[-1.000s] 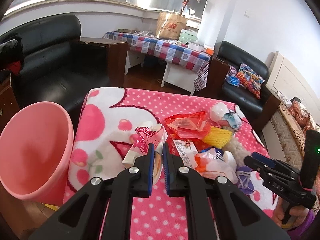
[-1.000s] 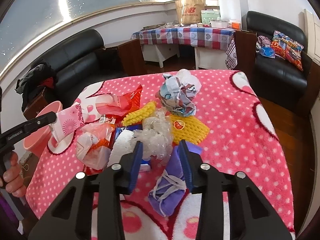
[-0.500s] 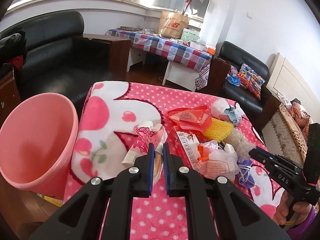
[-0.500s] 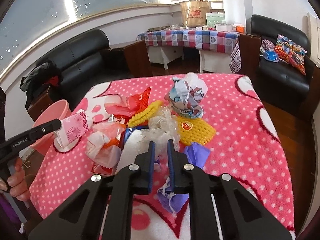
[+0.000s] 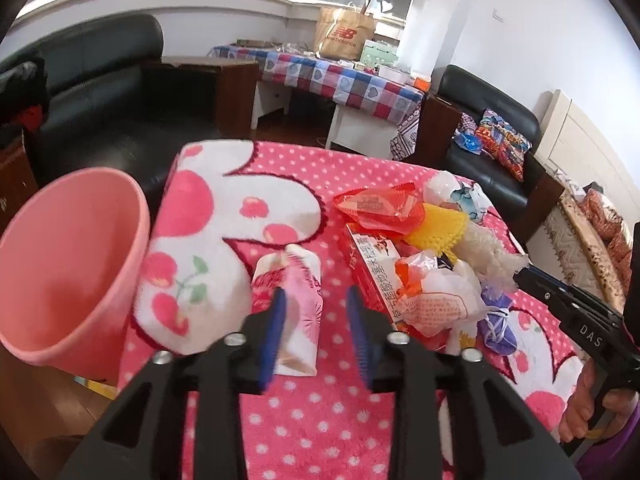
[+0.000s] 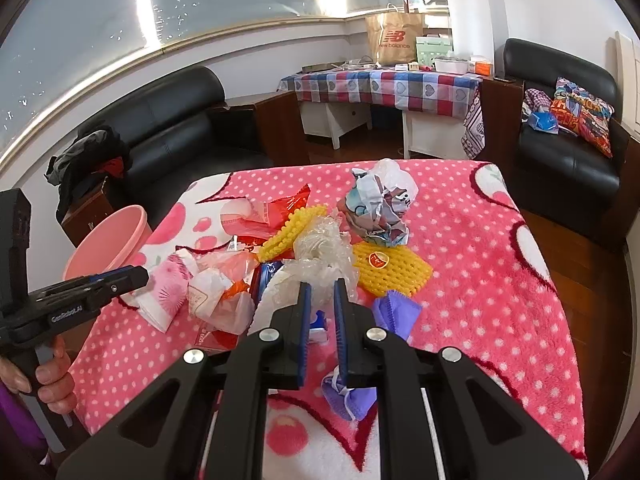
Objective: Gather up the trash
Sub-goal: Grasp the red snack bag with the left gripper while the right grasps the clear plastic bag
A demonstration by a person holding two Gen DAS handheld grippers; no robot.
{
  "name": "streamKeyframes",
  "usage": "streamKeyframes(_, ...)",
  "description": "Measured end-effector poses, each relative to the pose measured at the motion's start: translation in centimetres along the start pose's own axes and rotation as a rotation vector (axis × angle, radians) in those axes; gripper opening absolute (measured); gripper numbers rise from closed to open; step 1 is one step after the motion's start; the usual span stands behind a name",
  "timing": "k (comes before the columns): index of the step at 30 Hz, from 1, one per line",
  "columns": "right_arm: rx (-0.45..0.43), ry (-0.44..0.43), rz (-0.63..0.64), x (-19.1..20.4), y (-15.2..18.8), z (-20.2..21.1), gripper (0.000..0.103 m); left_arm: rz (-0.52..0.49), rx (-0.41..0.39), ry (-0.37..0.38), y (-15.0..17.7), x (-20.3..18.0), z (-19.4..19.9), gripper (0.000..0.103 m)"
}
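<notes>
A pile of trash lies on the pink polka-dot blanket [image 5: 320, 420]: a pink-and-white tissue pack [image 5: 298, 300], a red wrapper [image 5: 380, 210], yellow foam net [image 6: 390, 266], crumpled paper [image 6: 380, 210], a white bag [image 5: 434, 304] and a purple mask [image 6: 394, 310]. My left gripper [image 5: 316, 336] is open, its fingers around the near end of the tissue pack. My right gripper [image 6: 320, 332] is shut on the clear crumpled plastic [image 6: 320, 256], also seen at its tip in the left wrist view [image 5: 494, 260].
A pink bin [image 5: 68, 268] stands off the blanket's left edge, also in the right wrist view [image 6: 108, 244]. Black sofas [image 6: 168, 132] and a checkered table [image 6: 384, 84] stand behind. A wooden floor lies to the right [image 6: 600, 272].
My left gripper opened from shut and moved forward over the tissue pack. My right gripper closed on the clear plastic and holds it.
</notes>
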State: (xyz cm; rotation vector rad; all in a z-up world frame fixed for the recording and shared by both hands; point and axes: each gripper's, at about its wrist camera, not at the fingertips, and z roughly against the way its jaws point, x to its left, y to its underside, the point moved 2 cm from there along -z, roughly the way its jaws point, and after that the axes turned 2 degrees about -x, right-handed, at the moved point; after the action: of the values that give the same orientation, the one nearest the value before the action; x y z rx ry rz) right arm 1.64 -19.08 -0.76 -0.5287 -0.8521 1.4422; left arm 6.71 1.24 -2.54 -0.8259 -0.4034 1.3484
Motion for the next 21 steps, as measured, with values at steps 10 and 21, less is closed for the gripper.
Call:
streamKeyframes(10, -0.026, -0.006, 0.005, 0.0, -0.3, 1.0, 0.012, -0.017, -0.042, 0.003, -1.6, -1.0, 1.7, 0.038)
streamKeyframes(21, -0.045, -0.017, -0.012, -1.0, -1.3, 1.4, 0.012, -0.057, -0.008, 0.049, -7.1, -3.8, -2.9, 0.044)
